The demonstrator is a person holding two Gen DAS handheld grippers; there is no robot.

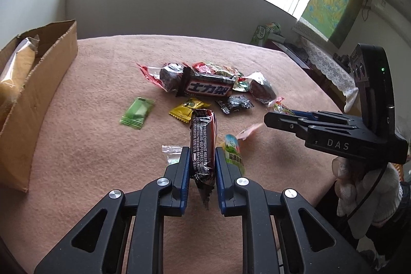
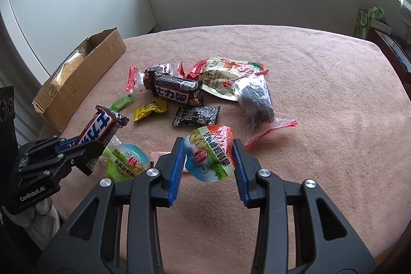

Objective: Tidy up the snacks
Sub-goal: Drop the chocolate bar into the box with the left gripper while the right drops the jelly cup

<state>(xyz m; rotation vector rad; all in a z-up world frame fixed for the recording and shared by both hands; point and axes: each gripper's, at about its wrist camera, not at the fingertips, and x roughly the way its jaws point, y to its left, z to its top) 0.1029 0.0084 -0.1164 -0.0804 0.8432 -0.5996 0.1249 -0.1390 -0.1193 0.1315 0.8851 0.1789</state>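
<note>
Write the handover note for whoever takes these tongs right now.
Left tongs: shut on a small Snickers bar, lifted off the cloth.
Right tongs: shut on a round red-and-green snack pack, also held up.
Cardboard box sits at the far left with one wrapped bread pack inside.
Still loose on the pink cloth: the large Snickers bar, green candy, yellow candy, black candy, a green round pack, and the clear red-edged bags.
Done: one item boxed. Left: box both held snacks, then the rest.
</note>
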